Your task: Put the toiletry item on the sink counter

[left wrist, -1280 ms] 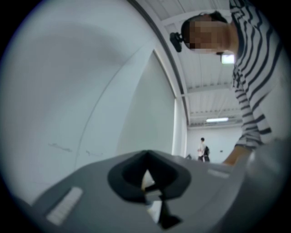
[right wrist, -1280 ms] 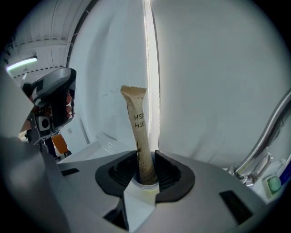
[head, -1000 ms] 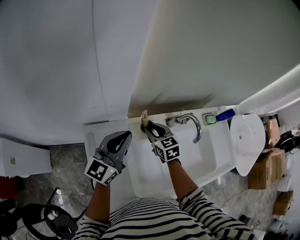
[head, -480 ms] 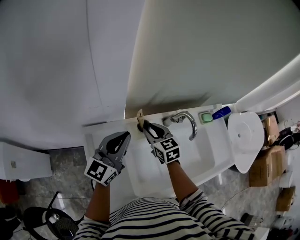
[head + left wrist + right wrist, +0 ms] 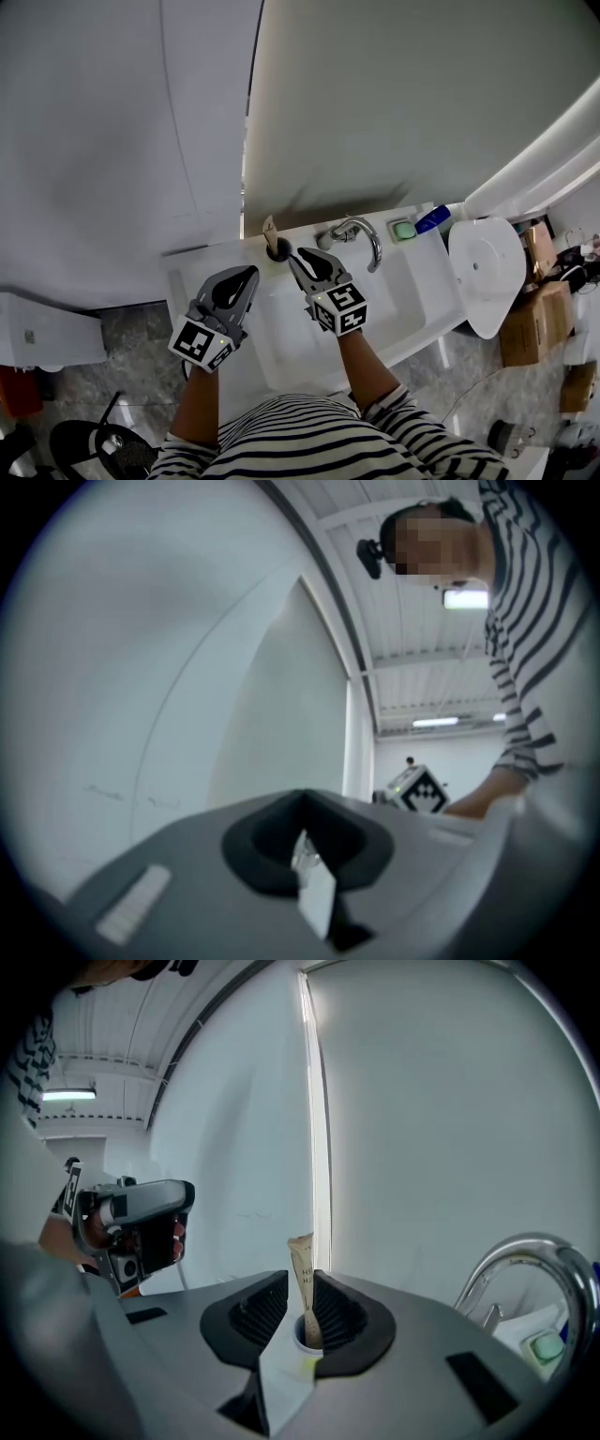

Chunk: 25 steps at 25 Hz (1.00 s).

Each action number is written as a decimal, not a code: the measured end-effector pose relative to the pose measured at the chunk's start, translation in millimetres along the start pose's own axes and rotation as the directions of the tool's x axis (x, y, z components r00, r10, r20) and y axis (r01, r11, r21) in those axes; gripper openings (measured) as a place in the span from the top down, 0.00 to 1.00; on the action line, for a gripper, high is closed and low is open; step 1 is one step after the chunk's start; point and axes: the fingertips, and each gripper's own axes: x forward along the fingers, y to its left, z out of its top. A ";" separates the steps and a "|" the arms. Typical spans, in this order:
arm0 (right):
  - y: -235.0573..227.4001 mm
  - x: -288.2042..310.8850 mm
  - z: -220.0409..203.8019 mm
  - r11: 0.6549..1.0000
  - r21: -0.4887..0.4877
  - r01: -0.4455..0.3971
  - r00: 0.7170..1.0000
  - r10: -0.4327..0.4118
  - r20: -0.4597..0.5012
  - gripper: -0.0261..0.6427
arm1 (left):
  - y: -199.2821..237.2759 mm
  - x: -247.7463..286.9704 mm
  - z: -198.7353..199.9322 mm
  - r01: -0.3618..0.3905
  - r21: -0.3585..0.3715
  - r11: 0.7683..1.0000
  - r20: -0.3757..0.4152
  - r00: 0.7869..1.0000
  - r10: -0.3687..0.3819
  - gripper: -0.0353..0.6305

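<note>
A tan toiletry tube (image 5: 270, 229) stands upright in a dark round cup (image 5: 278, 249) at the back left of the white sink counter (image 5: 202, 258). My right gripper (image 5: 295, 256) hovers just in front of that cup. In the right gripper view the tube (image 5: 303, 1274) shows in the gap of the right gripper (image 5: 300, 1290), just past the tips and untouched. Its jaws are closing. My left gripper (image 5: 246, 276) hangs over the counter's left side. It is shut and empty in the left gripper view (image 5: 302, 806).
A chrome faucet (image 5: 362, 236) arches over the basin (image 5: 403, 295). A green soap (image 5: 403, 229) and a blue bottle (image 5: 433, 218) sit behind it. A white round lid (image 5: 487, 272) and cardboard boxes (image 5: 527, 328) lie to the right. Walls rise close behind the counter.
My right gripper has drawn back a little from the tube, so the dark cup now shows. The tube stays standing. The left gripper has held still.
</note>
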 end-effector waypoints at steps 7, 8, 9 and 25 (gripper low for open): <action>11.7 -36.9 16.8 0.999 -0.028 0.018 0.997 -0.016 0.075 0.91 | -18.3 -2.8 2.8 0.030 0.011 0.999 -0.016 0.999 -0.030 0.94; 13.0 -43.7 19.5 0.999 -0.029 0.024 0.996 -0.022 0.088 0.91 | -21.3 -3.8 3.1 0.034 0.011 0.999 -0.018 0.999 -0.034 0.94; 14.3 -50.6 22.2 0.999 -0.029 0.030 0.995 -0.027 0.101 0.92 | -24.3 -4.8 3.3 0.039 0.011 0.999 -0.020 0.999 -0.039 0.94; 48.2 -146.4 37.2 0.995 -0.024 0.093 0.968 -0.085 0.235 0.95 | -80.2 -8.0 -6.3 0.174 0.005 0.985 -0.071 0.982 -0.173 0.94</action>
